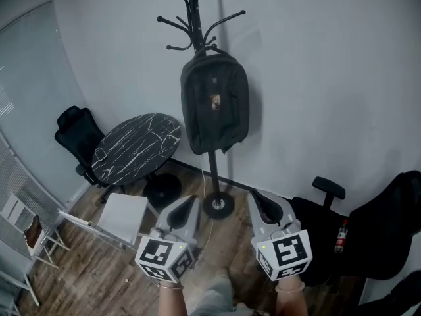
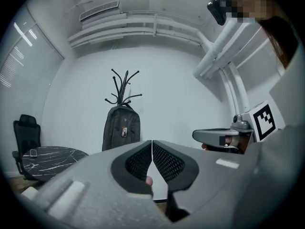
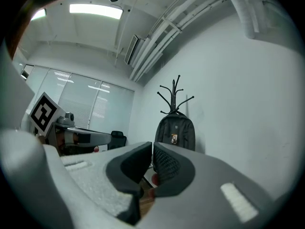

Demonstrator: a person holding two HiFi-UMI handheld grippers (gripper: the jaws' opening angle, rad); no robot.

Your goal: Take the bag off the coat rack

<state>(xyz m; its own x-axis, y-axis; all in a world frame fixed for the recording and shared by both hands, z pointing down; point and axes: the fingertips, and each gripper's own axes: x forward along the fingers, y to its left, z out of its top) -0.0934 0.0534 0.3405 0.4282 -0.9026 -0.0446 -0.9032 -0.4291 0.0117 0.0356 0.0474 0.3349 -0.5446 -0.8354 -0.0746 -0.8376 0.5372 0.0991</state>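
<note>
A dark backpack [image 1: 214, 101] hangs by its top loop from a black coat rack [image 1: 195, 18] that stands against the white wall. It also shows in the left gripper view as the backpack [image 2: 121, 133] and in the right gripper view as the backpack [image 3: 176, 133]. My left gripper [image 1: 193, 200] and right gripper [image 1: 252, 196] are held side by side well short of the rack's base [image 1: 218, 207], both pointing level toward it. Both are shut with nothing between their jaws. Neither touches the bag.
A round black marble table [image 1: 137, 146] stands left of the rack, with a black office chair [image 1: 77, 137] behind it and a white chair [image 1: 112, 218] in front. Another black chair [image 1: 368, 236] is at the right.
</note>
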